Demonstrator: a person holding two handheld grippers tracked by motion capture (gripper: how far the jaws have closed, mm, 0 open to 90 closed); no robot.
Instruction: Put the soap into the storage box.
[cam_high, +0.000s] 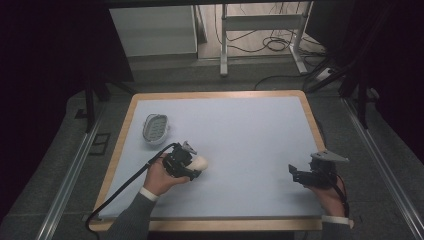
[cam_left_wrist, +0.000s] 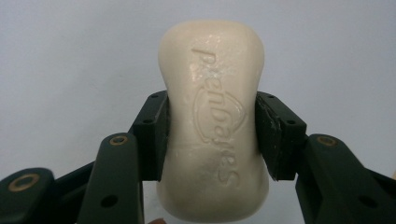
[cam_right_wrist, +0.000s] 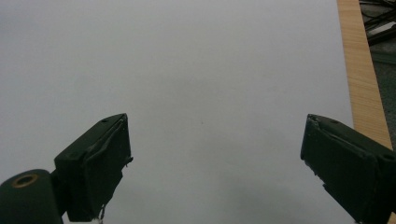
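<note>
While my left gripper (cam_left_wrist: 211, 135) is clamped across the waist of the cream soap bar (cam_left_wrist: 212, 116), whose long axis runs straight out along the jaws and away from my hand, the white slotted soap dish (cam_high: 155, 128) lies on the blue-grey table mat (cam_high: 250, 135), a little farther off and to the left of it. So I judge that the coming move turns on carrying the bar back to the far left, and my left hand (cam_high: 159, 178) is by far the nearer. Well apart at the near right, my right gripper (cam_right_wrist: 215, 158) holds nothing, its jaws spread wide over bare mat.
</note>
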